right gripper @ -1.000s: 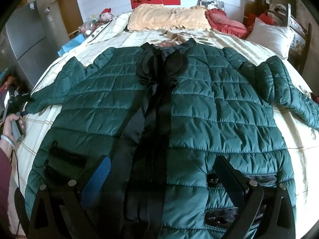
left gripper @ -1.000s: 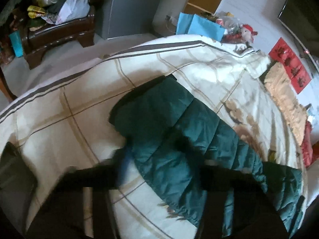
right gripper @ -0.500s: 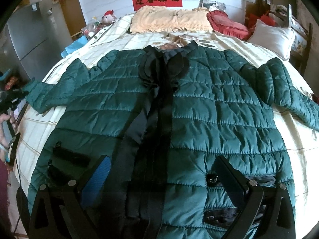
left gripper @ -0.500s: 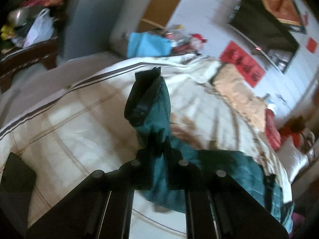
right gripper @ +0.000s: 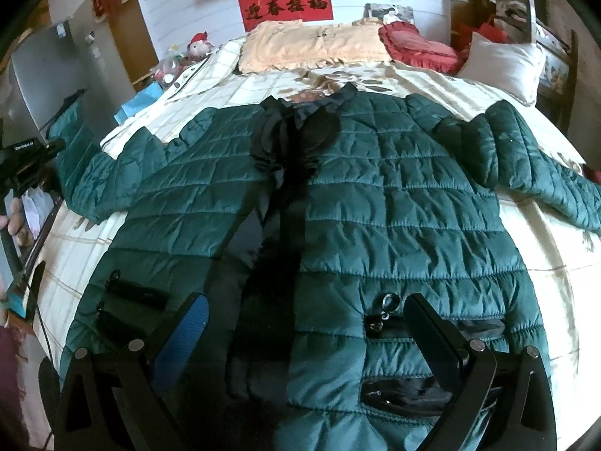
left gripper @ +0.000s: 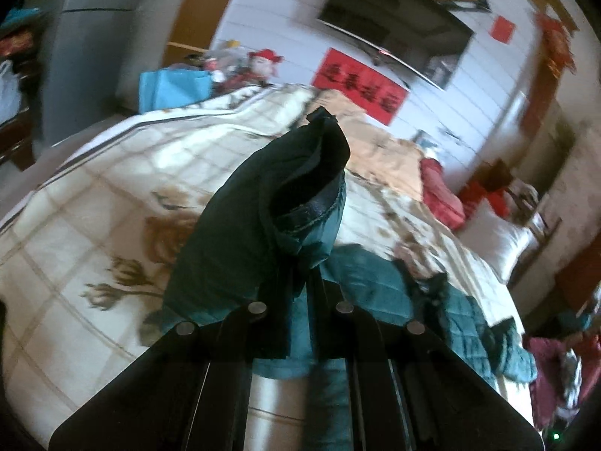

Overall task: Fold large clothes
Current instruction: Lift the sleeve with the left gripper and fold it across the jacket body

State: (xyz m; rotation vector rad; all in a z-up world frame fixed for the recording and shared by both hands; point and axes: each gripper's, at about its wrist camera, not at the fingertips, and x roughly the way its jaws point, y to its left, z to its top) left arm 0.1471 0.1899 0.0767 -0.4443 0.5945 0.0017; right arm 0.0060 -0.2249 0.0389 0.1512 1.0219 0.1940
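Left gripper [left gripper: 298, 293] clamps sleeve [left gripper: 263, 218], raised beside jacket [right gripper: 338, 206]; right gripper [right gripper: 304, 323] gapes wide above hem. We expect slick quilting slipping out.

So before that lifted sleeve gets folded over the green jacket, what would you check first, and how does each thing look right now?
1. Left gripper shut on the sleeve: ok.
2. Sleeve lifted clear of the bedspread: ok.
3. Jacket body spread flat, front up: ok.
4. Right gripper open, hovering above the hem, holding nothing: ok.
5. Other sleeve laid out straight: not ok, bunched at the shoulder.
6. Grip firm enough to carry: cannot tell.
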